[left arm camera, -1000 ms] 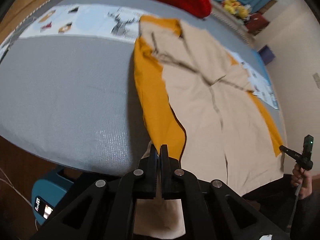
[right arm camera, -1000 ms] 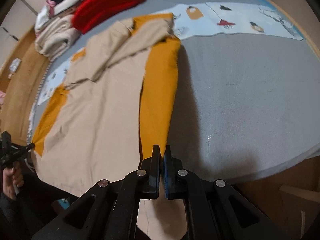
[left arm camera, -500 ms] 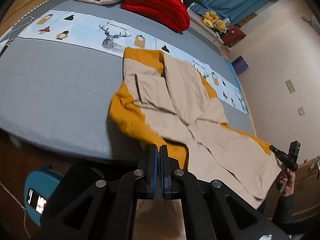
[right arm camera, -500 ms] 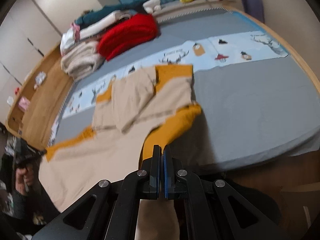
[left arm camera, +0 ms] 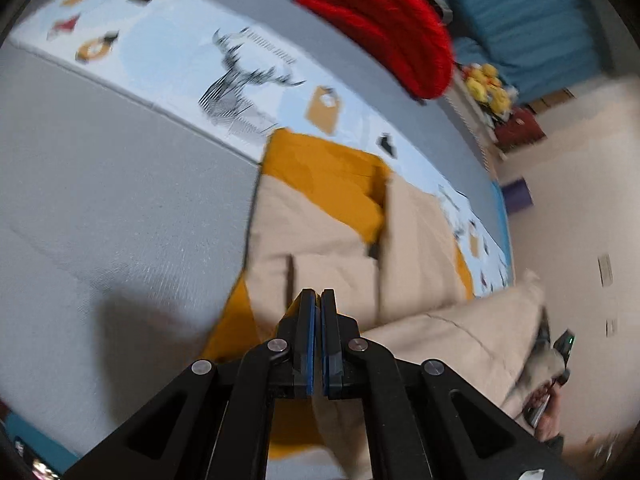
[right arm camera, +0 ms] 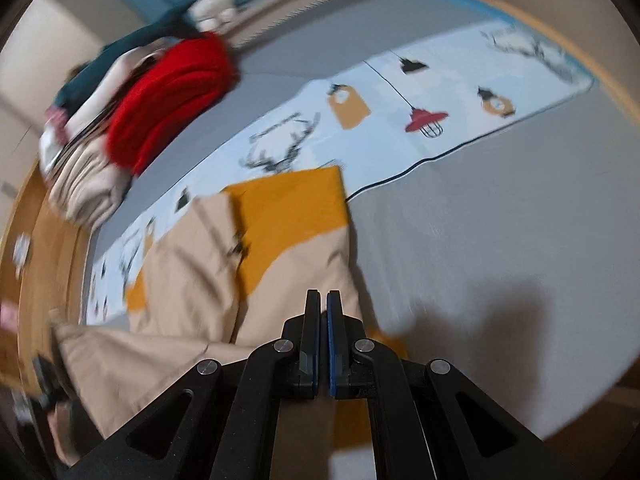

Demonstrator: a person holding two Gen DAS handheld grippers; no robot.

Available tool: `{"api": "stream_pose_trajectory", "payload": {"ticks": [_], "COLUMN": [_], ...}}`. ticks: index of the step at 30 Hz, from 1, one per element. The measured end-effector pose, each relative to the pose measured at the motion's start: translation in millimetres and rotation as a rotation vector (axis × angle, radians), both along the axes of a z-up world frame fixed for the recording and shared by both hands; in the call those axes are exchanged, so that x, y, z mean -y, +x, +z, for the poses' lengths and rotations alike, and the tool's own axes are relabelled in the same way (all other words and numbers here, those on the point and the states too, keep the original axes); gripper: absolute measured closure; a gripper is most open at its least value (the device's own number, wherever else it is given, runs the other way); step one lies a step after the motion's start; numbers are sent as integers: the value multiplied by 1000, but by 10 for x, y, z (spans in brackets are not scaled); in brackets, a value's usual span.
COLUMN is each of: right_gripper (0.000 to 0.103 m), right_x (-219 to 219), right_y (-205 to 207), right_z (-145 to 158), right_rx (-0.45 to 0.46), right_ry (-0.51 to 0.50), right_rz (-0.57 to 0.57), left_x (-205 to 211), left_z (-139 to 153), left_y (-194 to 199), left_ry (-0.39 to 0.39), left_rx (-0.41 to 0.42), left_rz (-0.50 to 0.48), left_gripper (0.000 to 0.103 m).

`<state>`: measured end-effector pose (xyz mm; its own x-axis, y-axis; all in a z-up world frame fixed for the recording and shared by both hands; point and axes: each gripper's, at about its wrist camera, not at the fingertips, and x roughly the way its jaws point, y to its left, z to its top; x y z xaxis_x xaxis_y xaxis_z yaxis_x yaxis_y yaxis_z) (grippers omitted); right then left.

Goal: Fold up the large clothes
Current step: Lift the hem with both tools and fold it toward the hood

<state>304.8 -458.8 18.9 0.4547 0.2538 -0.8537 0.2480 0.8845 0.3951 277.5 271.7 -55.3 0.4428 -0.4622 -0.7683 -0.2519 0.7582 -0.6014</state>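
Left wrist view: the left tongs were clenched on the near hem of the large beige and mustard-yellow fabric garment, which lay across the grey bed with its far end reaching the pale-blue printed sheet strip. The hem was lifted and being carried over the garment's body. Risk, in my judgement: the thin fabric could slip from the pinch, or the two corners could travel unevenly and leave a skewed, bunched fold. The frame was blurred, so the depth of the pinch could not be confirmed. A red knitted bundle sat at the bed's far edge, well apart from the garment. The right tongs showed at the right, with fabric draped at them.

Right wrist view: the right tongs were likewise clenched on the garment's other near hem corner. A stack of folded bedding beside the red bundle occupied the far corner. Nothing lay on the grey area along the fold path.
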Motion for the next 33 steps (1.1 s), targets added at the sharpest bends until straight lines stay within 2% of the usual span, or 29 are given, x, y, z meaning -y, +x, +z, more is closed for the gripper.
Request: {"api": "stream_pose_trajectory", "payload": {"ticks": [3,5,8,10,13,15,16,21,28,30,32,33], "right_gripper": [99,99,97,97,92,78,75,70,69,69,70,76], "right_x": [60,125,206,173,1,-141,-202,-462,-511,-538,-572,-590], "right_y": [265,392,527,567,588,557,536,509,492,486,483,479], "right_z": [-368,-475,-442,-429,-497,-574,-617,-847,-1003,-1021,-1021,-1010], "right_rx": [-10,-41,-4,17,18,11,-3,-68,-103,-104,-100,-94], "right_ry": [51,-4,-6,-38,-60,-82,-92,-166,-184,-199,-215,-223], "right_rz": [-49,-90,-99,-73,21,78,99,216,229,244,258,267], "left_x": [-163,-292,-473,-456,-293,-154,-99,114,343,419,480,499], "left_z": [-260,-247,-189,-198,-231,-248,-265,-306,-260,-278,-286,-292], "left_y": [98,114,69,51,50,47,46,63,221,277,323,344], "left_ry": [-14,-33,-56,-20,52,100,124,208,244,274,295,302], "left_rx": [-82,-67,-26,-40,-69,-77,-81,-89,-36,-36,-28,-25], "left_rz": [86,134,195,181,102,42,21,-39,-49,-55,-60,-63], "left_gripper": [102,101,95,88,75,70,67,66,59,60,64,67]}}
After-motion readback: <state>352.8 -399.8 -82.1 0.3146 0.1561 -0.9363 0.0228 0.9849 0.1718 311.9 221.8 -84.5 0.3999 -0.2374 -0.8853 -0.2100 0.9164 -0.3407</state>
